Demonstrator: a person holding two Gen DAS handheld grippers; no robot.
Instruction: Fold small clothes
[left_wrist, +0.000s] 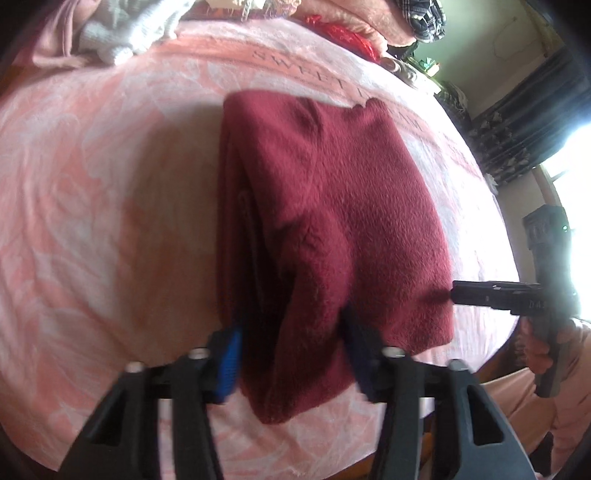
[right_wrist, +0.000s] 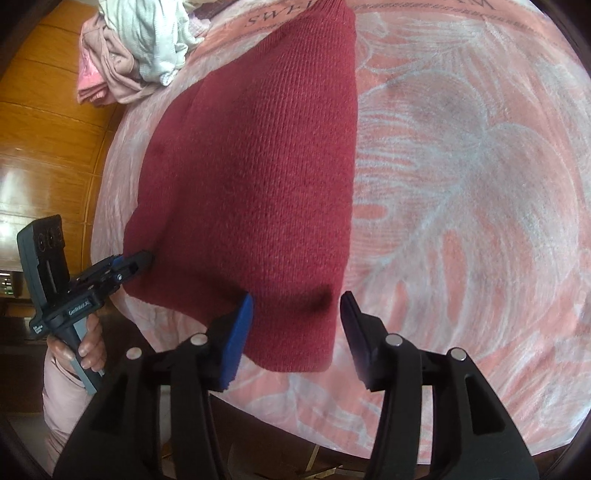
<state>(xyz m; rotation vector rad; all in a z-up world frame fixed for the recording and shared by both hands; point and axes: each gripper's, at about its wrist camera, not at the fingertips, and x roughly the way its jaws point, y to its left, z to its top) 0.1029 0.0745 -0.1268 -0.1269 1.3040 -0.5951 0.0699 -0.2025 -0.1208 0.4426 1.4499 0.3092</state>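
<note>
A: Where's the garment now?

B: The maroon knit sweater (right_wrist: 258, 177) lies folded lengthwise on the pink leaf-print bedspread (right_wrist: 461, 166), a long strip running from 12 o'clock down to the near edge at 6 in the right wrist view.

A: And the tongs?

B: The right gripper (right_wrist: 295, 332) straddles the near right corner with its jaws apart; its blue pads (right_wrist: 236, 339) stand clear of the knit, so it is released. The left gripper (left_wrist: 291, 354) has the near left corner between its jaws, and the cloth fills the gap. The picture is blurred there, so I cannot tell whether it pinches or only brackets it. In the right wrist view its tip sits at the sweater's edge at 9 o'clock.

A: So what's the step?

B: I judge it to be taking the near hem for a cross fold. Both grips should catch every layer at the corners, level with each other, then carry the hem toward 12 o'clock so the edges meet square.

A: Risks?

B: A thick knit can slip or shed an inner layer if it is bitten too shallowly. Keep clear of the pile of pale clothes (right_wrist: 147, 33) at 11 o'clock.
</note>
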